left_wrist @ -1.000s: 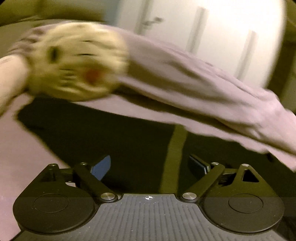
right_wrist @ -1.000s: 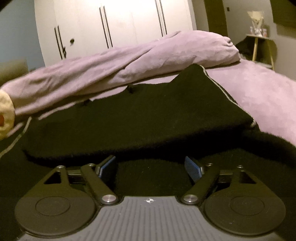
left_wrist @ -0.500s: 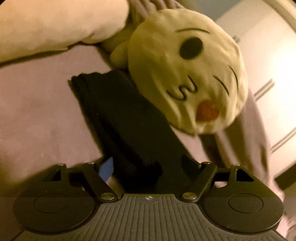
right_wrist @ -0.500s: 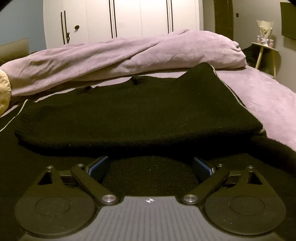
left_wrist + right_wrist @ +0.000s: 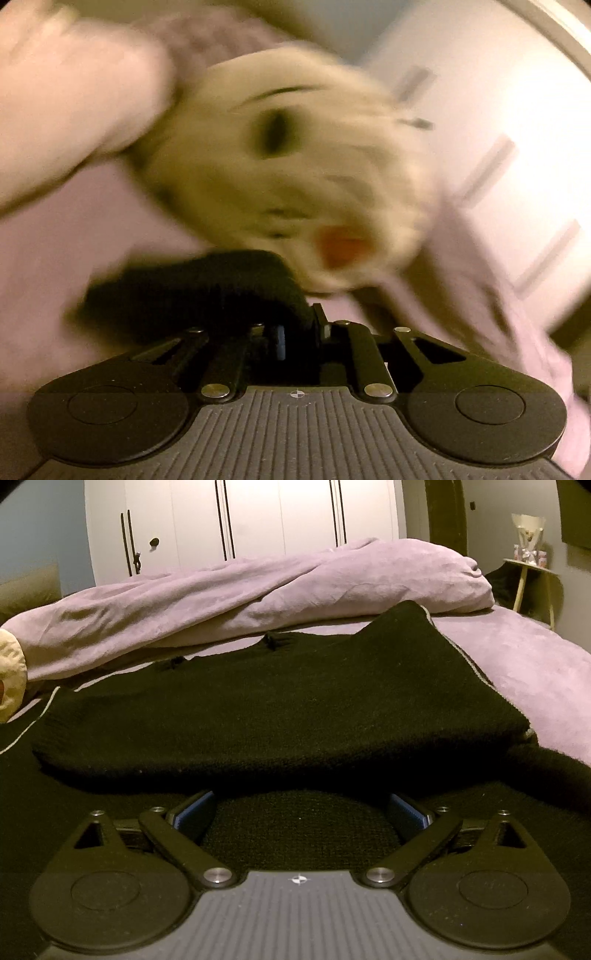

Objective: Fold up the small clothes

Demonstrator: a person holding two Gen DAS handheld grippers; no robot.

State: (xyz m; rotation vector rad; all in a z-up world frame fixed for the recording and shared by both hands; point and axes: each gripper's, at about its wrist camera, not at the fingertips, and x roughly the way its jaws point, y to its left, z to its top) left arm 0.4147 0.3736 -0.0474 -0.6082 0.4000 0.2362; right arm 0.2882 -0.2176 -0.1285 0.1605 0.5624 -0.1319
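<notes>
- Left wrist view, heavily blurred: left gripper (image 5: 299, 332) has its jaws drawn together on a bunched end of the black knitted garment (image 5: 192, 291); the fabric is pinched between the pads.
- Just beyond the pinch sits a round cream plush cushion with a stitched face (image 5: 295, 184), on the lilac bed cover (image 5: 55, 266).
- Right wrist view: right gripper (image 5: 301, 812) stands at full spread, nothing clamped; knit lies under and between its fingers.
- The garment (image 5: 280, 701) lies across the bed, one layer already doubled over, its pale-piped edge running toward the bed's right side.
- Step, judged: taking hold for a further fold.
- Next move likely needs the right jaws closed on the near edge, then both ends carried over together, clear of the rumpled lilac duvet (image 5: 240, 594).
</notes>
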